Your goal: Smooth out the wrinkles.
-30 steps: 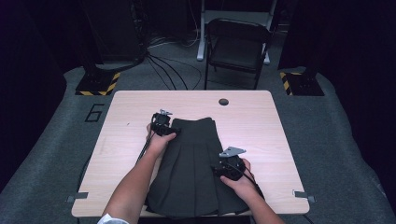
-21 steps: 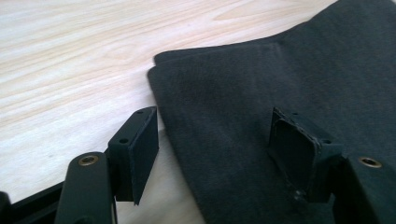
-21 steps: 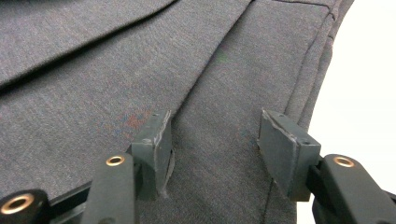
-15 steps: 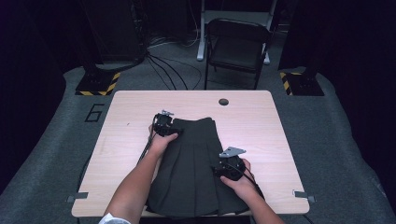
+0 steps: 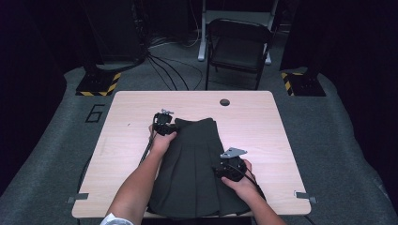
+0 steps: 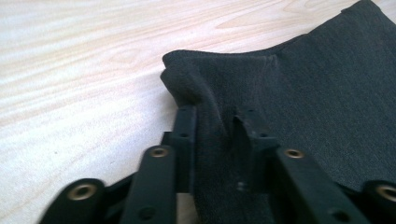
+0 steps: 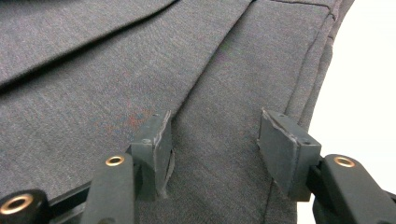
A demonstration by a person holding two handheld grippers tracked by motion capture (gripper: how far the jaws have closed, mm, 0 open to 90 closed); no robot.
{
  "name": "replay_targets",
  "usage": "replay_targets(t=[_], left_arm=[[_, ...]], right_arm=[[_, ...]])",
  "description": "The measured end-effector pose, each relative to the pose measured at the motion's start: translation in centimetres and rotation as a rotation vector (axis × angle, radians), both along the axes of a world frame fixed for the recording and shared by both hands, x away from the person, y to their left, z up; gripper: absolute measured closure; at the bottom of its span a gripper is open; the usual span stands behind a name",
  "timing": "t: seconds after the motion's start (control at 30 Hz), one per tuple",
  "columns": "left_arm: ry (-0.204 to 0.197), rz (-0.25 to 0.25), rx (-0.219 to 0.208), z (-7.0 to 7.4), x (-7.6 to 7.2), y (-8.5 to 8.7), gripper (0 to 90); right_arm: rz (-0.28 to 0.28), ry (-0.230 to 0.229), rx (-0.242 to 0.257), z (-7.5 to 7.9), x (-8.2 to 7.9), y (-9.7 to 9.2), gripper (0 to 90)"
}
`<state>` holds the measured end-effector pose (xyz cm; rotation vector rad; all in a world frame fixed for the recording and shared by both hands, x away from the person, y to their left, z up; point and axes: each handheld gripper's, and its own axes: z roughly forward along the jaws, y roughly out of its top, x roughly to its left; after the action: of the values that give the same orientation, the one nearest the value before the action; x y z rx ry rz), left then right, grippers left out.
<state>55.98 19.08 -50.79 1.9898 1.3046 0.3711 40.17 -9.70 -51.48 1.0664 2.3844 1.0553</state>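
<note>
**Two grippers on a dark skirt: one pinching, one spread**

Left gripper (image 6: 215, 140) is clamped on a bunched corner of the skirt's (image 5: 195, 164) waistband. Right gripper (image 7: 212, 144) rests with jaws spread over the flat cloth near the side edge, grasping nothing. Judged advice: close the right on the edge before lifting, keeping tension even. Skirt is dark grey, pleated, lying flat mid-table (image 5: 126, 140), hem toward the person.

Skirt (image 6: 299, 93) fold between closed jaws
</note>
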Motion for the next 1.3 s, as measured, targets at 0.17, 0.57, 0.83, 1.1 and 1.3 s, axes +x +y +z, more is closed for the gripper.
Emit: replay_targets(t=[0.17, 0.57, 0.83, 1.1, 1.3], left_arm=[[-0.019, 0.000, -0.009, 0.3, -0.1, -0.2, 82.4], [-0.073, -0.029, -0.016, 1.6, -0.6, -0.1, 85.7], [-0.119, -0.049, -0.035, 3.2, -1.4, 0.0, 85.9], [-0.170, -0.085, -0.056, 5.0, -2.3, -0.3, 86.1], [-0.202, -0.110, -0.072, 6.1, -3.1, -0.7, 86.1]], right_arm=[[-0.001, 0.000, 0.000, 0.0, 0.0, 0.0, 43.9], [0.000, -0.002, -0.001, 0.0, 0.0, 0.0, 43.9], [-0.017, 0.035, 0.034, 0.2, 0.3, -0.2, 43.6], [-0.015, 0.037, 0.015, 0.3, 0.3, 0.0, 43.6], [-0.015, 0.040, 0.018, 0.3, 0.4, 0.0, 43.6]])
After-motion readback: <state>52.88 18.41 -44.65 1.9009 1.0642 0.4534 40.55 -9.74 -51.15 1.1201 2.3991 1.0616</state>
